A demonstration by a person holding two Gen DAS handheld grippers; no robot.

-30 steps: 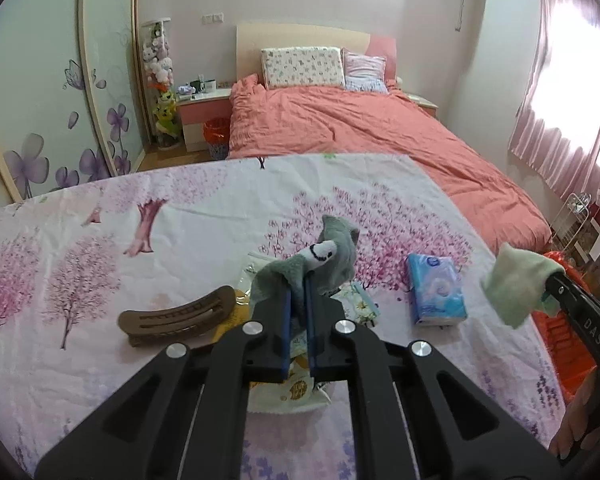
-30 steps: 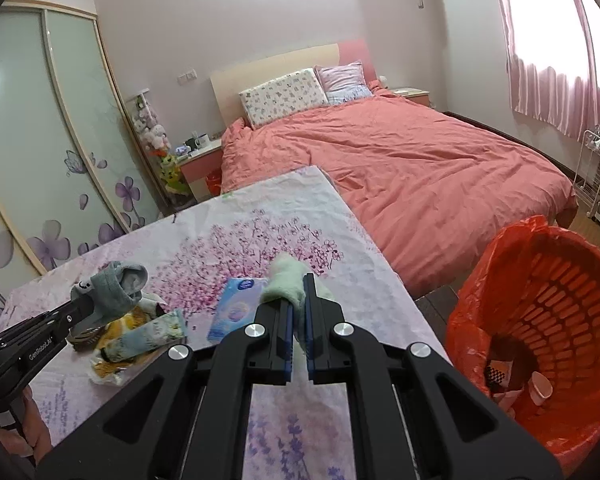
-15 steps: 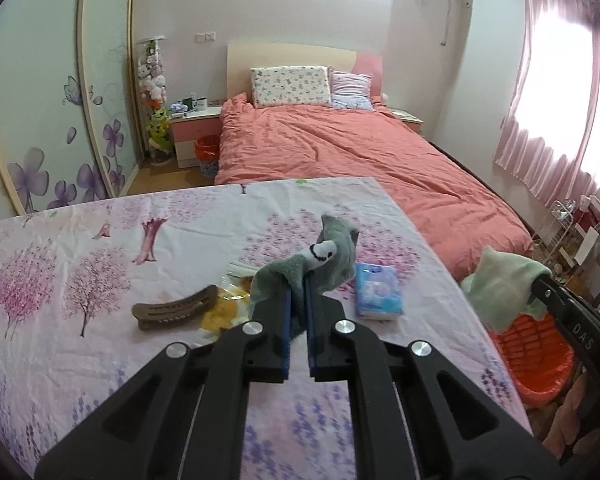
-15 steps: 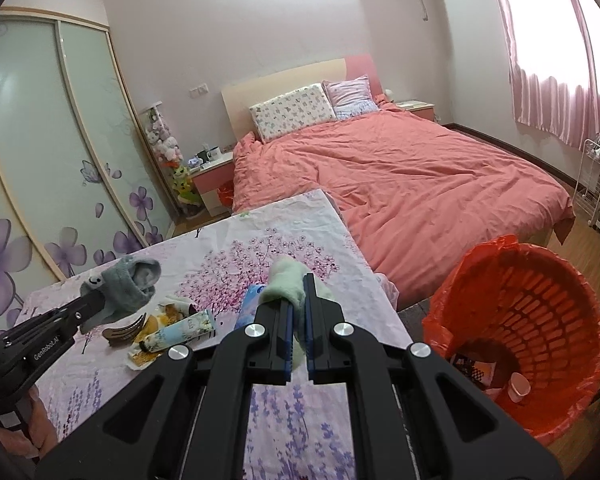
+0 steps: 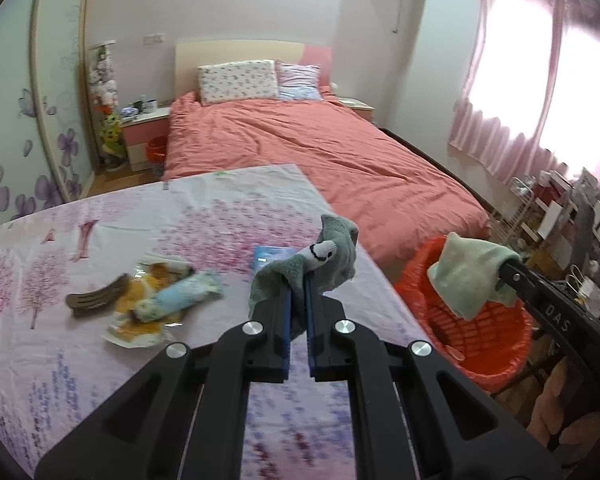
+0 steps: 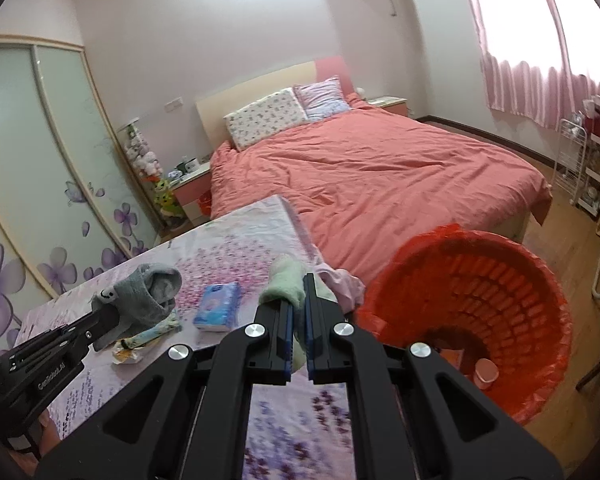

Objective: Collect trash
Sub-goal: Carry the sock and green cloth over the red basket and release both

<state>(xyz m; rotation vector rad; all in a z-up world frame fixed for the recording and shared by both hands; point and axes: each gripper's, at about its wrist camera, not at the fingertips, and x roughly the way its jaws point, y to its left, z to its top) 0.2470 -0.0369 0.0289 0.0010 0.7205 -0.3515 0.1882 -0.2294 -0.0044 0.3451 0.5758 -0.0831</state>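
Note:
My left gripper [image 5: 298, 280] is shut on a grey sock [image 5: 332, 256] with a small face on it, held above the right part of the flowered table [image 5: 100, 360]. The right gripper [image 6: 298, 284] is shut on a pale green sock [image 6: 286, 286]. From the left wrist view that green sock [image 5: 466, 274] hangs over the near rim of the orange bin [image 5: 488, 344]. In the right wrist view the orange bin [image 6: 520, 280] stands to the right of the table, with a little rubbish at its bottom, and the grey sock [image 6: 148, 298] shows at the left.
On the table lie a blue tissue pack [image 6: 216, 306], a pale blue tube [image 5: 184, 296] on yellow wrappers [image 5: 136, 326], and a brown hair clip [image 5: 96, 300]. A bed with a coral quilt [image 5: 320, 152] stands behind. A wire rack [image 6: 580, 168] stands at the right.
Both grippers have drawn back and swung right with their socks. The orange bin has come into the left wrist view, and the green sock is now over its rim.

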